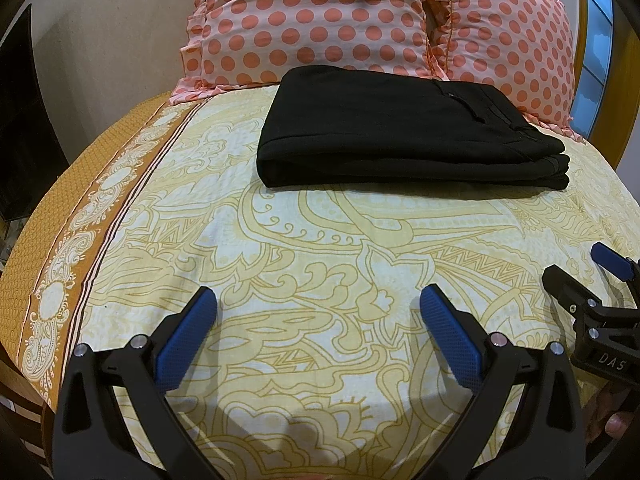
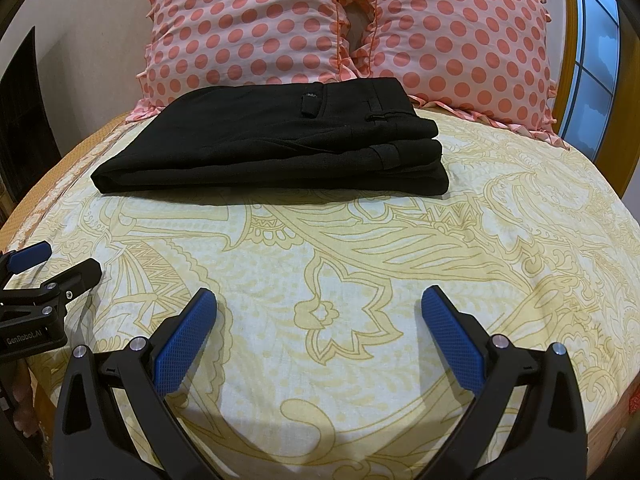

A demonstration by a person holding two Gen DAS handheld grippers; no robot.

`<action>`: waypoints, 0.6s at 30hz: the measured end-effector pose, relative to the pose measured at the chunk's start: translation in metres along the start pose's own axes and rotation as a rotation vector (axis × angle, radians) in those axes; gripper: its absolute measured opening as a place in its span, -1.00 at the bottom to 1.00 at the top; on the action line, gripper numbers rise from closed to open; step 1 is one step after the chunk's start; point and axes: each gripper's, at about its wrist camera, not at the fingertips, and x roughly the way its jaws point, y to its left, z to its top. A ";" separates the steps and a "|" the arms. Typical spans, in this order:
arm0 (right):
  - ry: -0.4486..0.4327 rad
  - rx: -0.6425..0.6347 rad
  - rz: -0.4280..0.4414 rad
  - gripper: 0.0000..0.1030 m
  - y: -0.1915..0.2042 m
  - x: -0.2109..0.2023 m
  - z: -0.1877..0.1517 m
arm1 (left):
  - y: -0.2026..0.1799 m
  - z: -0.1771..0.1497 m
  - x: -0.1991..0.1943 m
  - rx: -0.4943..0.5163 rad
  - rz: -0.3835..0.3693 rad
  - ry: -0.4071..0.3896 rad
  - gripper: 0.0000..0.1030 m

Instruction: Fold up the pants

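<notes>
Black pants [image 1: 404,132] lie folded into a flat stack on the bed, just in front of the pillows; in the right wrist view the pants [image 2: 280,140] show a waistband and belt loop on top. My left gripper [image 1: 318,300] is open, well short of the stack, with nothing between its blue pads. My right gripper [image 2: 319,300] is open too, hovering over bare sheet. Each gripper shows in the other's view: the right one [image 1: 576,268] at the right edge, the left one [image 2: 60,260] at the left edge.
The bed carries a cream and yellow paisley sheet [image 1: 320,248] with an orange border [image 1: 52,264] on the left. Two pink polka-dot pillows [image 1: 320,16] [image 1: 504,36] stand behind the pants. A wooden headboard and a window [image 2: 596,48] are at the right.
</notes>
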 end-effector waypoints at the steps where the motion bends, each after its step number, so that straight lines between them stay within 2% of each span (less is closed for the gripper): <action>1: 0.000 0.000 0.000 0.97 0.000 0.000 0.000 | 0.000 0.000 0.000 0.001 0.000 0.000 0.97; 18: -0.001 0.000 0.000 0.97 0.000 0.000 0.000 | 0.000 0.000 0.000 -0.002 0.000 0.008 0.97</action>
